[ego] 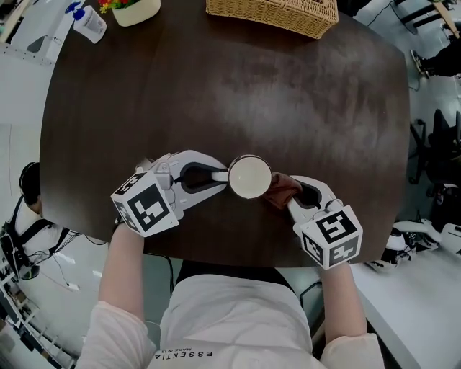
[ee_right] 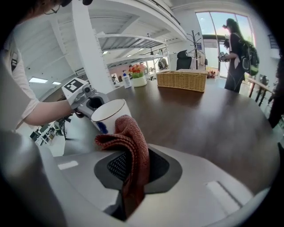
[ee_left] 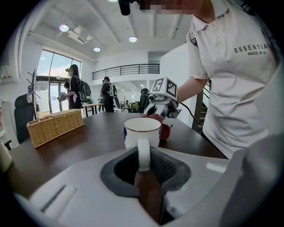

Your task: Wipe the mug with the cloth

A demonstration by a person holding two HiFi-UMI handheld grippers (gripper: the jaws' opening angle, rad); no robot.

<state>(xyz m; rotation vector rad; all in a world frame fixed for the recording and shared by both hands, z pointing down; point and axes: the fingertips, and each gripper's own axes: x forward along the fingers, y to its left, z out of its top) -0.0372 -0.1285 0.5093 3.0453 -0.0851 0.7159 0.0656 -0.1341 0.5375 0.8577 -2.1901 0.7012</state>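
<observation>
Mug (ego: 250, 176): stood upright at the lower centre of the head view, on the dark desk (ego: 216, 86).
Left gripper (ego: 215, 175): fingers pinched the mug's handle.
Right gripper (ego: 295, 200): fingers clamped the reddish cloth (ego: 282, 189), which touched the mug's right side.
Wicker basket (ego: 274, 14): top edge, well apart.

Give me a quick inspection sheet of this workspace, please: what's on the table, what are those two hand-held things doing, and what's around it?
Surface: dark brown table, bare across the middle.
Job's things: white mug upright near the front edge; reddish cloth against its right side.
Clutter: wicker basket, flower pot and small bottle at the far edge.
Tools: left tool shut on the mug's handle; right tool shut on the cloth.
Cables: thin cables on the floor at the left.
Surroundings: office chairs at the right; people standing near the windows.
</observation>
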